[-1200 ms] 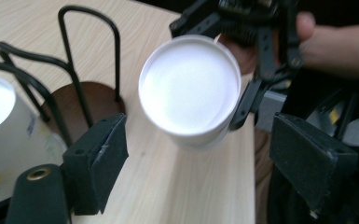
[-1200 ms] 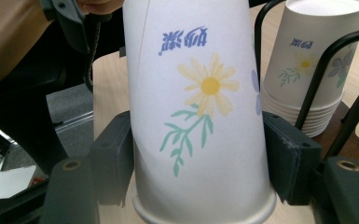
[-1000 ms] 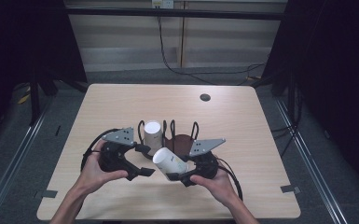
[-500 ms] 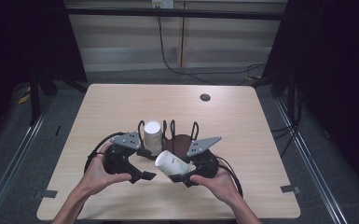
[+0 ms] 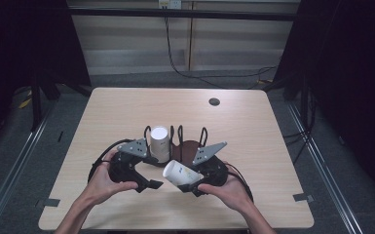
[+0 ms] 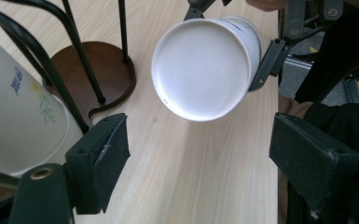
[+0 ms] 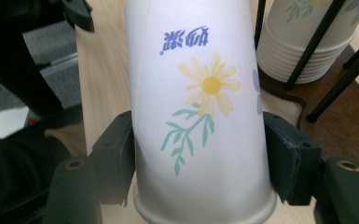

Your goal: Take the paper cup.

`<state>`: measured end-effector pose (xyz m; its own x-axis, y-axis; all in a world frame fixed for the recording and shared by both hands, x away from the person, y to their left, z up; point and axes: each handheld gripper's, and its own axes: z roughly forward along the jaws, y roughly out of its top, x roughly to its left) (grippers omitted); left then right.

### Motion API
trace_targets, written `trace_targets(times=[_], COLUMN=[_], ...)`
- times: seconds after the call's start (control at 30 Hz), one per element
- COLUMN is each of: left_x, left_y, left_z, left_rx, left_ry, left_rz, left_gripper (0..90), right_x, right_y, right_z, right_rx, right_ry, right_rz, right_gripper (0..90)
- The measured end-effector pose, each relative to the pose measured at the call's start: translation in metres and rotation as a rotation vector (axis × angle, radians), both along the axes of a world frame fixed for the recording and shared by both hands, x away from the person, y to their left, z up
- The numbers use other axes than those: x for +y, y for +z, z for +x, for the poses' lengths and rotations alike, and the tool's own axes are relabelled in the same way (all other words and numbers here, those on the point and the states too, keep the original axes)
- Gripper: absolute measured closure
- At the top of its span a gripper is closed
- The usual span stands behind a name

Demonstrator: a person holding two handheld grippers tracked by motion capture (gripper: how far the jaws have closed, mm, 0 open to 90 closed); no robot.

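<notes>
My right gripper (image 7: 200, 163) is clamped on a white paper cup printed with a yellow daisy (image 7: 200, 112), held sideways above the pale wooden table (image 5: 253, 126) beside the black wire cup rack (image 5: 175, 139). My left gripper (image 6: 214, 158) stands wide apart with nothing in it, facing the cup's base. I'd close gently near that base, so the thin wall doesn't crush.

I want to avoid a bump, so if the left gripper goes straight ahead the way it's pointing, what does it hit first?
Most likely the flat bottom of the paper cup held by the right gripper. It sits ahead of the open left gripper, though depth is hard to judge.
</notes>
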<state>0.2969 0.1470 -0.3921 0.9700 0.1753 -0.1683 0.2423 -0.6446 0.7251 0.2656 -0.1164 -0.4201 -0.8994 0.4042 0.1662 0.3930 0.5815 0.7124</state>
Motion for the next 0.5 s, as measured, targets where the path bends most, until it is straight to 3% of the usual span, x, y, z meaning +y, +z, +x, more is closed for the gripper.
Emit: trace_targets(times=[0.23, 0.5], left_x=[0.002, 0.004], left_y=[0.005, 0.0], left_z=[-0.001, 0.0], left_rx=[-0.023, 0.002], left_ry=[-0.023, -0.018], left_rz=[0.008, 0.038], left_gripper=[20.0, 17.3], right_x=[0.004, 0.013], right_y=[0.006, 0.014], right_z=[0.007, 0.009], right_rx=[0.01, 0.025], right_ry=[0.031, 0.062], right_rz=[-0.049, -0.117], right_gripper=[33.1, 33.1])
